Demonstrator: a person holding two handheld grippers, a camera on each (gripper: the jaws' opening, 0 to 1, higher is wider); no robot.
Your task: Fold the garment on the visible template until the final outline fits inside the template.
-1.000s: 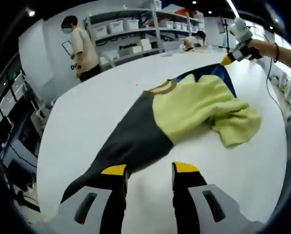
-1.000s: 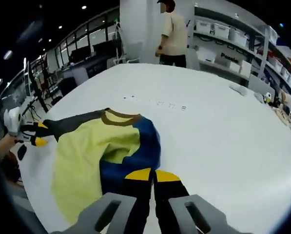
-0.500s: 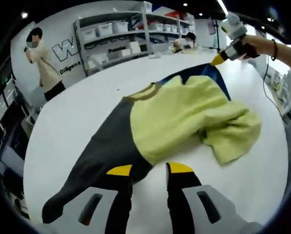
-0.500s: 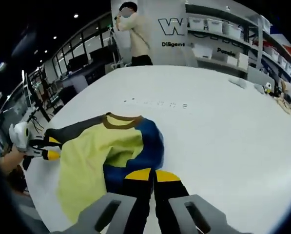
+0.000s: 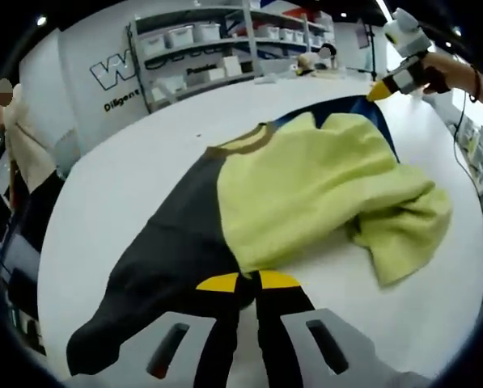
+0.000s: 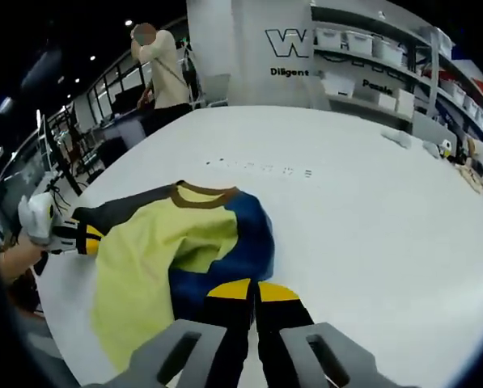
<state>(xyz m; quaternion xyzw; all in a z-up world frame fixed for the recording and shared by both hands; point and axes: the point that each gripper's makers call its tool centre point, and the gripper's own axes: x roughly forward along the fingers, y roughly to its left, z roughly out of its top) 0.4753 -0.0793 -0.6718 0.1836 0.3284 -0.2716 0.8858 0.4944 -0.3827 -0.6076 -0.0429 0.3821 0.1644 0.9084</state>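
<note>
- Currently, the garment [image 5: 306,194] is spread rumpled on the white bench [image 6: 370,210].
- Its dark sleeve is pinched by the left claw [image 5: 247,281], jaws closed.
- Its blue edge seems clamped in the closed right claw [image 6: 252,289].

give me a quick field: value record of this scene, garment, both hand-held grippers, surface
garment: yellow sweater with brown collar, dark grey sleeve and blue sleeve, lying crumpled
left hand-held gripper: jaws shut on the dark grey sleeve
right hand-held gripper: jaws shut on the blue sleeve
surface: white table
background: shelves with bins
</note>
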